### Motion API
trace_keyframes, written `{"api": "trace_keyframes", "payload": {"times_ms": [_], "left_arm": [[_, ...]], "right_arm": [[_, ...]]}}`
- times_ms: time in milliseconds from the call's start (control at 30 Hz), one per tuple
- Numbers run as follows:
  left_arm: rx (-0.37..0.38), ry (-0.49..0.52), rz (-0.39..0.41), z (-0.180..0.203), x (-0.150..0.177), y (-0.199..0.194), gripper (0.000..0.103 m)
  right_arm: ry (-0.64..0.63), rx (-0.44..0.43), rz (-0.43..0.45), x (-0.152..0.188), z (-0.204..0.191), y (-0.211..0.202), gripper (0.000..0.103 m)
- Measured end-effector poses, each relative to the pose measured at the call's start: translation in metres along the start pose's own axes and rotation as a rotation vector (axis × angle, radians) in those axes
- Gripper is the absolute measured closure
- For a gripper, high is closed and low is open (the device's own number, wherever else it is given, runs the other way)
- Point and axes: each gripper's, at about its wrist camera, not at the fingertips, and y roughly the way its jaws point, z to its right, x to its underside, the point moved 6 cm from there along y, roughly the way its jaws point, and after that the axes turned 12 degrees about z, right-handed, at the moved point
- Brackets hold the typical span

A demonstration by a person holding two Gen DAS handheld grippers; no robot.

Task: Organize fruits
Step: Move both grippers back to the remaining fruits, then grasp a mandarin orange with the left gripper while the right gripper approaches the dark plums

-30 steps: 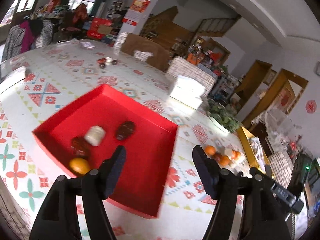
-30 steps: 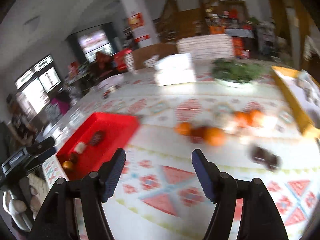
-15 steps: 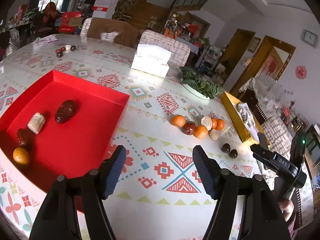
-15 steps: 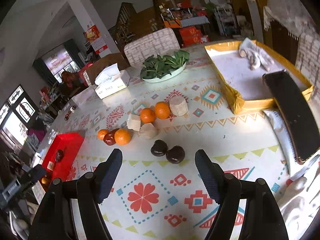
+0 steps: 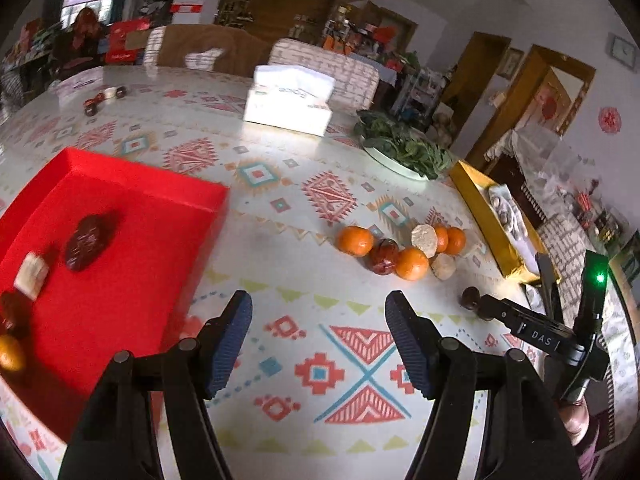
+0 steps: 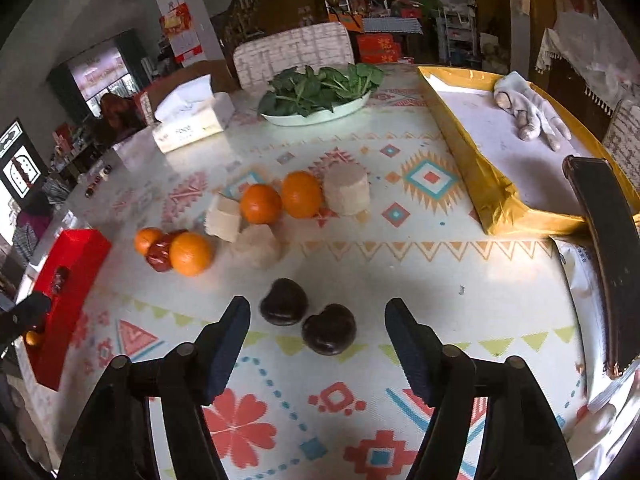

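Observation:
A red tray (image 5: 140, 184) holds a dark red date (image 5: 89, 237), a pale chunk and an orange. My left gripper (image 5: 318, 336) hangs open and empty over the patterned cloth, right of the tray. Ahead of it lies a cluster of oranges (image 5: 354, 240), a date and pale chunks. In the right wrist view, two dark round fruits (image 6: 284, 302) (image 6: 329, 329) lie just ahead of my right gripper (image 6: 318, 336). Its jaws are closing, and the nearer dark fruit sits between the fingertips untouched. Beyond are oranges (image 6: 260, 203) and pale chunks (image 6: 347, 188).
A tissue box (image 5: 288, 100) and a plate of greens (image 6: 320, 92) stand at the back. A yellow-rimmed box (image 6: 460, 140) with a white glove is at the right. A black flat object (image 6: 608, 248) leans beside it. Chairs stand behind the table.
My left gripper swung right, off the red tray toward the fruit cluster. My right gripper came lower and closer to the two dark fruits, which now sit near its fingertips.

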Motion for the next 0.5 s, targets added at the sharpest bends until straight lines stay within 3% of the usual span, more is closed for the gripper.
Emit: {"api": "trace_keyframes", "payload": {"times_ms": [167, 233, 300, 500], "left_arm": [[0.043, 0.102, -0.014, 0.028, 0.0, 0.025, 0.035], [0.031, 0.164, -0.02, 0.037, -0.003, 0.039, 0.035], [0.012, 0.189, -0.02, 0.039, -0.009, 0.052, 0.043], [0.021, 0.033, -0.065, 0.018, -0.026, 0.097, 0.044]], "right_arm": [[-0.024, 0.005, -0.032, 0.009, 0.003, 0.006, 0.033], [-0.043, 0.008, -0.024, 0.008, 0.002, 0.006, 0.041], [-0.044, -0.016, -0.019, 0.009, -0.001, 0.006, 0.05], [-0.045, -0.037, -0.005, 0.01, -0.004, 0.002, 0.059]]}}
